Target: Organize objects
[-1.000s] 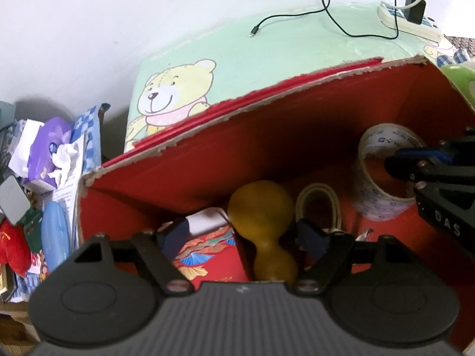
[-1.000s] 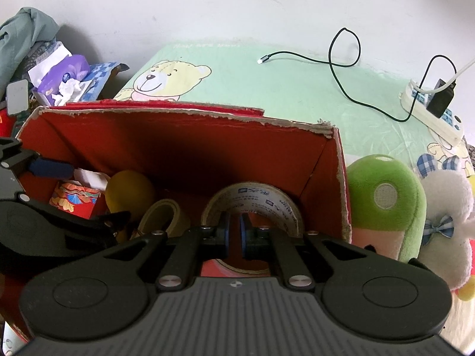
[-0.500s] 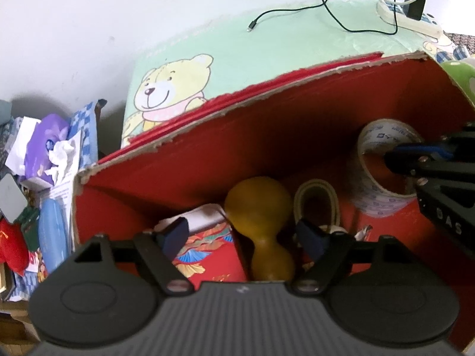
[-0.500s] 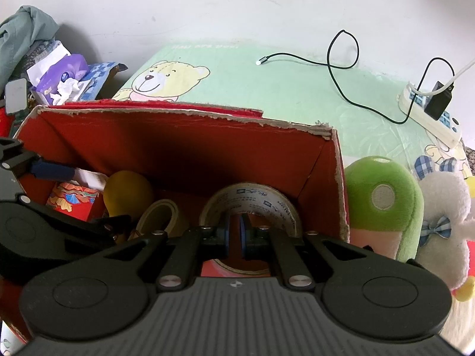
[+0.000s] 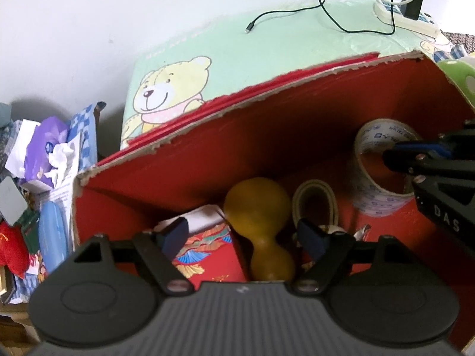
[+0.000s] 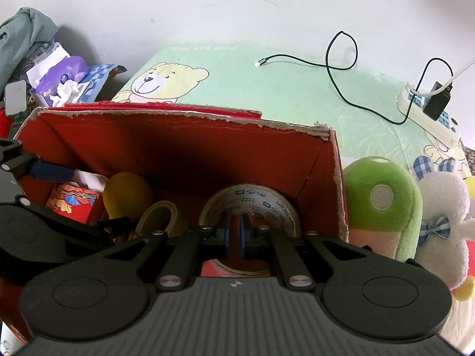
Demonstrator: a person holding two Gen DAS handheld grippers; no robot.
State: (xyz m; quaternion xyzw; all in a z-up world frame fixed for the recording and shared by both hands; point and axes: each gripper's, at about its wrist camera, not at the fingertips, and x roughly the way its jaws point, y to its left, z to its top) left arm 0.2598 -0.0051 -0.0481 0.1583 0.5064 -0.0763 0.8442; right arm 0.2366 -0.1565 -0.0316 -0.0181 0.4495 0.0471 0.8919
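My right gripper (image 6: 234,235) is pinched on the printed clear tape roll (image 6: 252,200) inside the red cardboard box (image 6: 178,148); left gripper (image 5: 249,235) gapes, empty. Yank sideways and it snags the wall.

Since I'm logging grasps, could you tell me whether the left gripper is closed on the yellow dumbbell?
No, the left gripper is open, its fingers spread to either side of the yellow dumbbell inside the red box.

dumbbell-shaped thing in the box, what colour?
Mustard yellow dumbbell-shaped thing; clearest in the left wrist view.
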